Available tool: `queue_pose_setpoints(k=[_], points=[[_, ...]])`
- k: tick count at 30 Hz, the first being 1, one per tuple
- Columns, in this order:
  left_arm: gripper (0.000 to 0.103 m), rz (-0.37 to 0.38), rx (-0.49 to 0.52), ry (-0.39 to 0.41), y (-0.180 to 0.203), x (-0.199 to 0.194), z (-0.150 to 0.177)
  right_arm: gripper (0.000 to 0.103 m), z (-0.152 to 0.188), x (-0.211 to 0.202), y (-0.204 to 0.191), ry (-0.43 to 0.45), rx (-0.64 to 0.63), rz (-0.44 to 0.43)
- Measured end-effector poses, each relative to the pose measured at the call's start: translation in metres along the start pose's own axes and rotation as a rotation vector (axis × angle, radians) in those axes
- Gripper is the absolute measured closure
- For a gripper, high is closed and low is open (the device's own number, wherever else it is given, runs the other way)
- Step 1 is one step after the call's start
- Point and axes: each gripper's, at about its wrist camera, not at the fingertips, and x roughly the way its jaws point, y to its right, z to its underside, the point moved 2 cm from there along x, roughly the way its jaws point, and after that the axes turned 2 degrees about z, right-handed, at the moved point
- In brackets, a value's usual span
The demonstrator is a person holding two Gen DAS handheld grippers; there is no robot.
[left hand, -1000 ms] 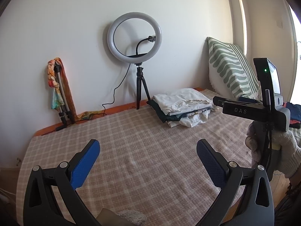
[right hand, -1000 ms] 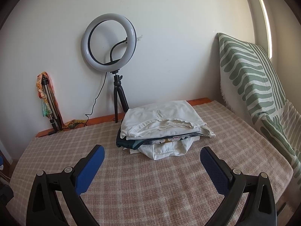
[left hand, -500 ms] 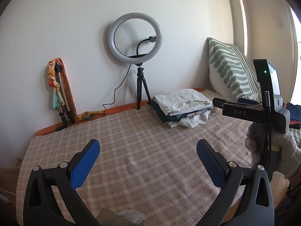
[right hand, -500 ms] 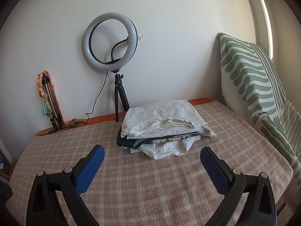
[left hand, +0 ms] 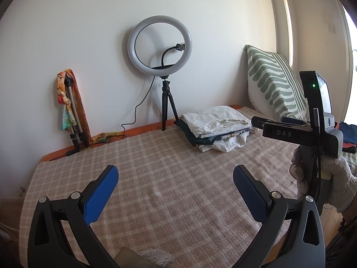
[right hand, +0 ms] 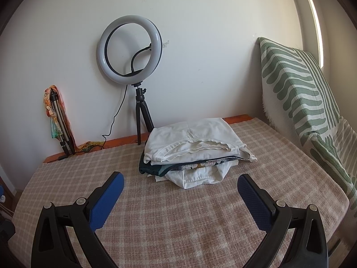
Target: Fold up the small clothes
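Nothing much moved since 1 s ago; both grippers still hover over the bed w/ jaws spread wide, holding nothing.
Left gripper (left hand: 176, 178) and right gripper (right hand: 180, 184) have lots of bare checked blanket (right hand: 200, 218) in front. One pile of folded clothes (right hand: 191, 150) sits near the back edge, beside 1 ring light (right hand: 130, 51); 1 striped pillow (right hand: 299, 89) lines the right edge.
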Motion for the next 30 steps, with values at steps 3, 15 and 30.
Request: queue_pose_setpoints(k=[3,15,30], points=[[0.001,-0.001,0.001,-0.001,0.0002,-0.0001,-0.0001,0.000,0.0006,-0.0002,-0.0004,-0.001,0.000,0.000],[0.001,-0.004,0.001,0.002,0.0009,-0.0003,-0.0005,0.000,-0.0003,0.0010,-0.0005,-0.002,0.002,-0.002],[0.001,-0.013,-0.006,-0.003,-0.0010,0.0012,0.0008,0.000,0.0002,0.0040,-0.0031,-0.007,-0.004,-0.007]])
